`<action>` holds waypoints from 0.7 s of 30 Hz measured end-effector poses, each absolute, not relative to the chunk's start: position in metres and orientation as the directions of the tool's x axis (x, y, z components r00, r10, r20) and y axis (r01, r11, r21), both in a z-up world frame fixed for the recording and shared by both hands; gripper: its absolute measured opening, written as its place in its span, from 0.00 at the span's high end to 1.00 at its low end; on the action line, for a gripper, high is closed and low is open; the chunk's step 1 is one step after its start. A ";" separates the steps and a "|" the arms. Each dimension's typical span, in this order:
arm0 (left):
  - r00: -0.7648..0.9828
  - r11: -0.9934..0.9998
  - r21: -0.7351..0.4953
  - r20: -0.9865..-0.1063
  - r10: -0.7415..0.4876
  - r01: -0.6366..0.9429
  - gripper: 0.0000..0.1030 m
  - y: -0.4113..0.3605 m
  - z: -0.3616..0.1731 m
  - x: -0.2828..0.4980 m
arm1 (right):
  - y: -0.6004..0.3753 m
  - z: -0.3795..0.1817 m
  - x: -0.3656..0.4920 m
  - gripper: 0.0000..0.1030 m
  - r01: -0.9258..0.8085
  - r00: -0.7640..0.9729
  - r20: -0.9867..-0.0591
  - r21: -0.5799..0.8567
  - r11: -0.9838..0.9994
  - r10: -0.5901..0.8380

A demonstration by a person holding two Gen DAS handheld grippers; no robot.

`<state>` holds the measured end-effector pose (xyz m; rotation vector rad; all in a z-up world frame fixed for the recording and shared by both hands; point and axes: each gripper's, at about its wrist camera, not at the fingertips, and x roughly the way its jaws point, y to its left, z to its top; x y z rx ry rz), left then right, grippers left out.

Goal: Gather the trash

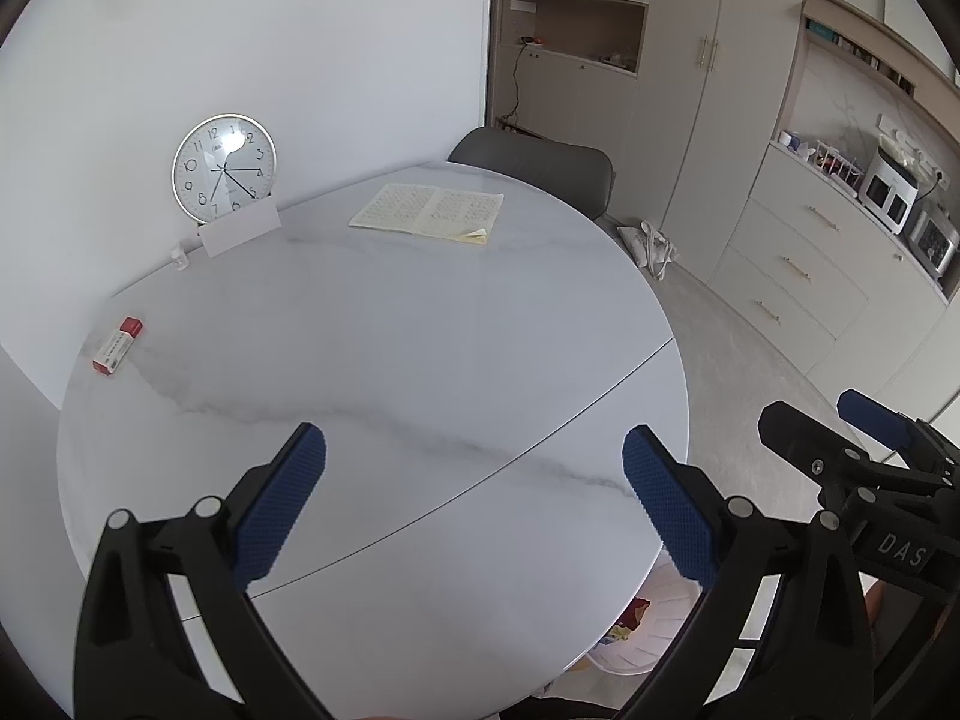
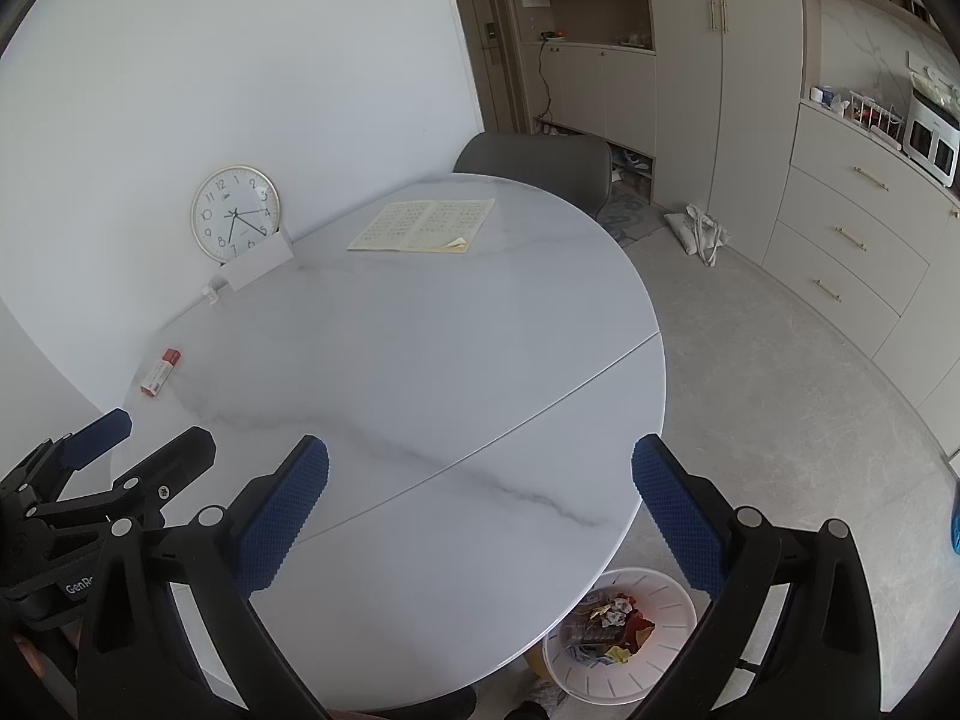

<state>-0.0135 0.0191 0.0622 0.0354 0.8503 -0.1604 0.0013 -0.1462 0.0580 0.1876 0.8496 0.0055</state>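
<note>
A white waste bin (image 2: 648,678) stands on the floor under the table's near right edge, holding crumpled wrappers and paper (image 2: 606,621); part of it also shows in the left wrist view (image 1: 654,618). My left gripper (image 1: 474,504) is open and empty above the near part of the round marble table (image 1: 390,330). My right gripper (image 2: 480,510) is open and empty above the same table (image 2: 420,330), just left of the bin. A small red and white box (image 1: 118,345) lies at the table's left edge, also in the right wrist view (image 2: 160,372).
An open book (image 1: 429,213) lies at the table's far side, with a wall clock (image 1: 224,174) and a white card (image 1: 240,231) leaning against the wall. A grey chair (image 1: 534,165) stands behind the table. Cabinets (image 2: 852,240) and a bag on the floor (image 2: 699,231) are to the right.
</note>
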 end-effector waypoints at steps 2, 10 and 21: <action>0.648 0.987 -0.033 -0.751 -0.126 0.154 0.08 0.019 0.062 -0.014 | -0.146 0.058 0.001 0.02 0.071 0.661 -0.746 0.166 0.984 0.079; 0.644 0.987 -0.035 -0.754 -0.131 0.159 0.08 0.021 0.060 -0.012 | -0.146 0.058 0.000 0.02 0.072 0.660 -0.747 0.169 0.983 0.080; 0.643 0.987 -0.032 -0.755 -0.127 0.158 0.08 0.022 0.060 -0.011 | -0.146 0.057 -0.001 0.02 0.069 0.659 -0.747 0.170 0.983 0.083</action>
